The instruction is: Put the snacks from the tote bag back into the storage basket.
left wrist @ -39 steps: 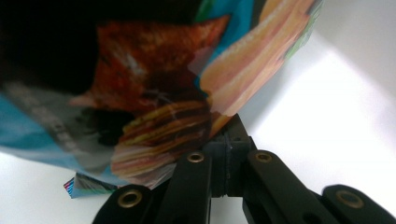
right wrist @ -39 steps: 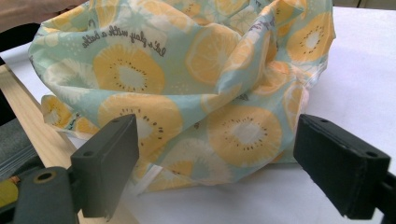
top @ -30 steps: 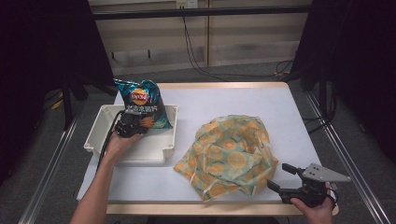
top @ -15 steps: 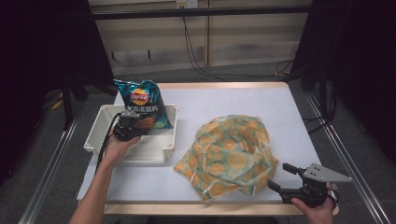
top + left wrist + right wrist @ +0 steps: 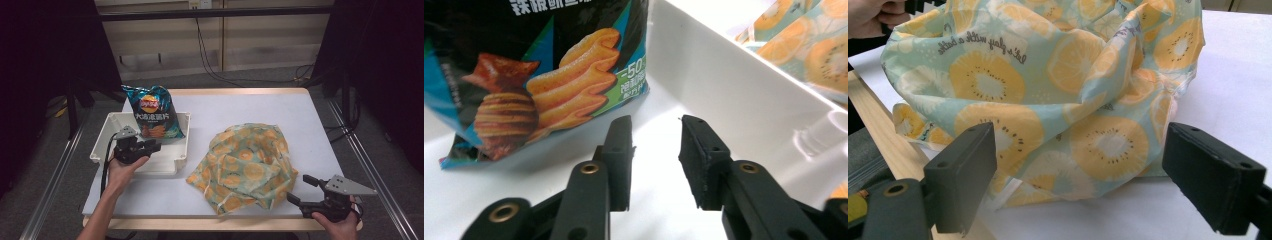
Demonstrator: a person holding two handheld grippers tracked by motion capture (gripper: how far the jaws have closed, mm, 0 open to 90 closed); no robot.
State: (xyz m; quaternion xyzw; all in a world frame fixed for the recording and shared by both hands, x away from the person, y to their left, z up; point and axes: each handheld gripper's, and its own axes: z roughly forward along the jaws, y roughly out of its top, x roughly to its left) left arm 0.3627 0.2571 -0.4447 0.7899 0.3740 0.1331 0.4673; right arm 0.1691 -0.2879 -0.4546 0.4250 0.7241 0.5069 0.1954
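Since the chip bag [image 5: 152, 112] is air-puffed foil, I judge it light, slick, crackly and easily crushed; the flat crimped seam at its top or bottom edge looks the safest place to pinch. It leans in the white tray [image 5: 114, 126] just ahead of the left claw [image 5: 150, 146], whose jaws have just been opening and stand partly spread with nothing between them. Farther off, the right claw [image 5: 300, 191] is spread wide, empty, facing the soft fruit-print cloth bag [image 5: 245, 167] on the bench [image 5: 250, 107].

Chip bag [image 5: 152, 112] upright in white tray [image 5: 172, 162]
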